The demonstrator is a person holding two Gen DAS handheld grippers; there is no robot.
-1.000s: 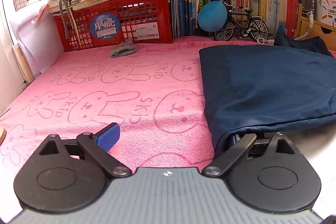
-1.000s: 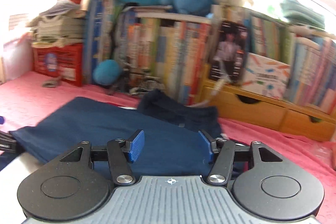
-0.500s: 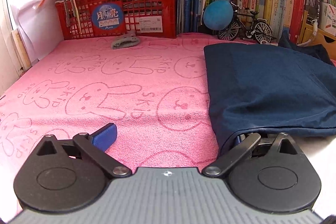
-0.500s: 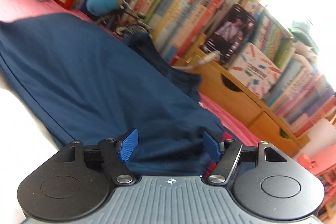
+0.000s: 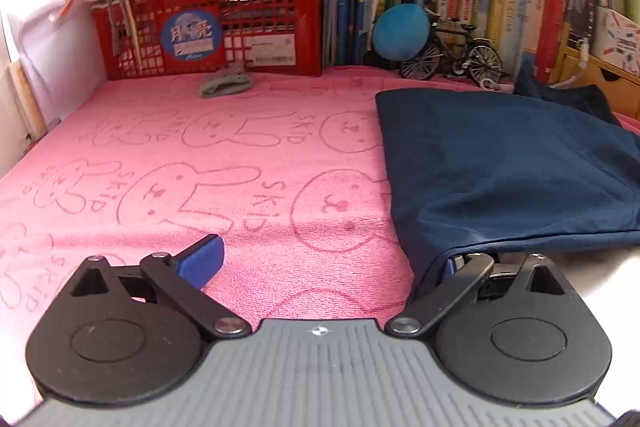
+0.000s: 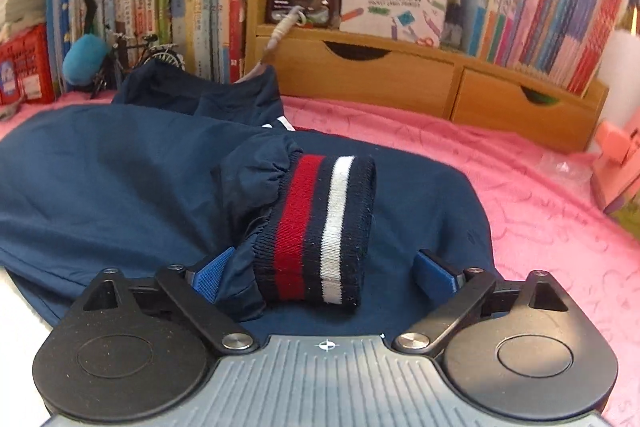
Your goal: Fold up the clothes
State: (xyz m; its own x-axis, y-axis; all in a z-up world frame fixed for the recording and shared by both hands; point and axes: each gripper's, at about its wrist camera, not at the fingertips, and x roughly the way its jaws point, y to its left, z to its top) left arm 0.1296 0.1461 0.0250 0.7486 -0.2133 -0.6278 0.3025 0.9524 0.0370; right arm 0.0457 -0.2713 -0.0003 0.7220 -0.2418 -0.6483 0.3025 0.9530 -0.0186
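Observation:
A navy jacket lies on the pink rabbit-print towel, right of my left gripper. That gripper is open. Its left pad rests bare on the towel, and its right finger is tucked under the jacket's near corner. In the right wrist view the jacket spreads out flat, with a sleeve folded over it. The sleeve's cuff, striped red and white, lies between the fingers of my right gripper. Its jaws are opening wide and neither pad presses the cuff.
A red crate under stacked papers, a row of books, a blue ball and a model bicycle line the back. A grey rag lies by the crate. Wooden drawers and a pink object stand at the right.
My right gripper swung right and dropped lower over the jacket, and its jaws spread wide. The striped cuff now lies between them. The left gripper has stayed put.

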